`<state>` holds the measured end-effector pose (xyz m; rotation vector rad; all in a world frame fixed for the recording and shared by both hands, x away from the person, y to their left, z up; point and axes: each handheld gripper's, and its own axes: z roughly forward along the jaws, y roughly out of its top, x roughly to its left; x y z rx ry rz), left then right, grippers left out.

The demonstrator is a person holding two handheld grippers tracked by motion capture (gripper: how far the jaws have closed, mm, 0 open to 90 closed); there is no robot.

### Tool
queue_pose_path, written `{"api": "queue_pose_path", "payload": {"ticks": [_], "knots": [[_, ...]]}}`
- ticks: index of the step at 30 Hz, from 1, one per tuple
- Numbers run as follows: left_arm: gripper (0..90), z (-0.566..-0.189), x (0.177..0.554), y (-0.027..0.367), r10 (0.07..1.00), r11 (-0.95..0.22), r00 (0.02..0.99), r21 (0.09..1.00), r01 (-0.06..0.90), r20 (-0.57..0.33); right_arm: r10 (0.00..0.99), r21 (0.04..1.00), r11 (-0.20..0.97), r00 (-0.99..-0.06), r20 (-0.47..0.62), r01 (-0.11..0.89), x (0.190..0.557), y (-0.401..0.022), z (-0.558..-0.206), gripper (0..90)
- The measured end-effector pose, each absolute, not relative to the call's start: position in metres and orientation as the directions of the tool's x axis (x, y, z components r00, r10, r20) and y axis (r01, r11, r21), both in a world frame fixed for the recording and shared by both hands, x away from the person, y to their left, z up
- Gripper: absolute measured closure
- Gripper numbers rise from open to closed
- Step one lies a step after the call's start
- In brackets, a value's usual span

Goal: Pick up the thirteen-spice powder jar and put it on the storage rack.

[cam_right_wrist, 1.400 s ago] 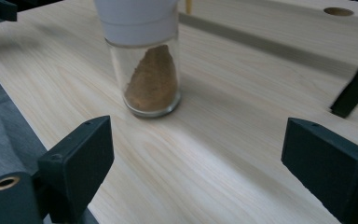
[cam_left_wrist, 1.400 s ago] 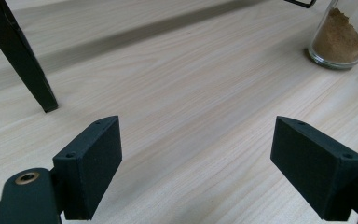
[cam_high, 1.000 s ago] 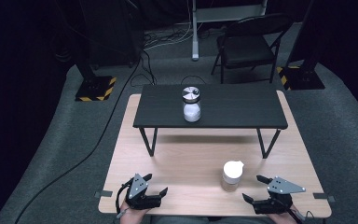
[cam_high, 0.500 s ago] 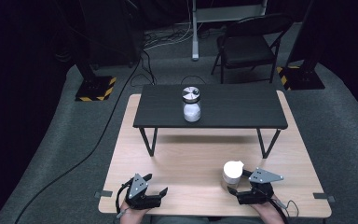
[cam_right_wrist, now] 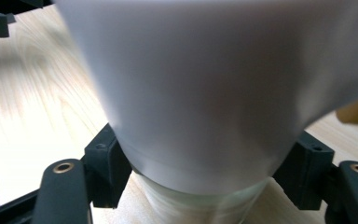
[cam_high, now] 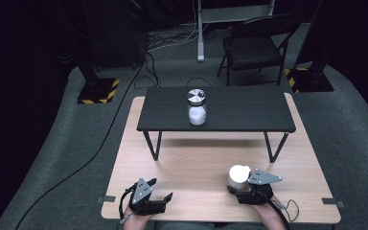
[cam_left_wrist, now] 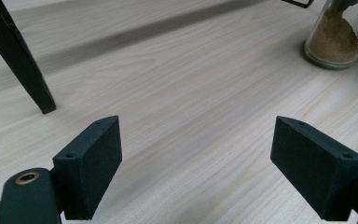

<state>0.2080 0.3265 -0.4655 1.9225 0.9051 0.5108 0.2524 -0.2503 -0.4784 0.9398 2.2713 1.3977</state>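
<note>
Jaws of the right gripper (cam_high: 243, 188) have just been closing and are now pressing on both sides of the white-capped jar (cam_high: 239, 176), which is standing on the desk (cam_high: 196, 167) near its front right. In the right gripper view the pads are sitting low, at the glass under the cap (cam_right_wrist: 200, 84), so the smooth glass could be slipping once lifted, or the jar tipping if the hand is jerking. Jaws of the left gripper (cam_high: 149, 195) are standing apart, holding nothing, resting at the front left. A second jar (cam_high: 196, 106) is standing on the black stand (cam_high: 249, 110), well apart.
</note>
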Motion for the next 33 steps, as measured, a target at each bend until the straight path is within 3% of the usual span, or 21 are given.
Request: {"api": "queue_pose_path", "payload": {"ticks": [15, 33], "knots": [[15.7, -0.465, 0.209, 0.327, 0.763, -0.308, 0.646, 0.871, 0.384, -0.015, 0.702, 0.887, 0.278, -0.708, 0.075, 0.369, 0.247, -0.250, -0.473, 29.6], [15.7, -0.465, 0.209, 0.326, 0.762, -0.313, 0.647, 0.867, 0.387, -0.014, 0.695, 0.896, 0.296, -0.718, 0.035, 0.330, 0.267, -0.261, -0.388, 29.6]]}}
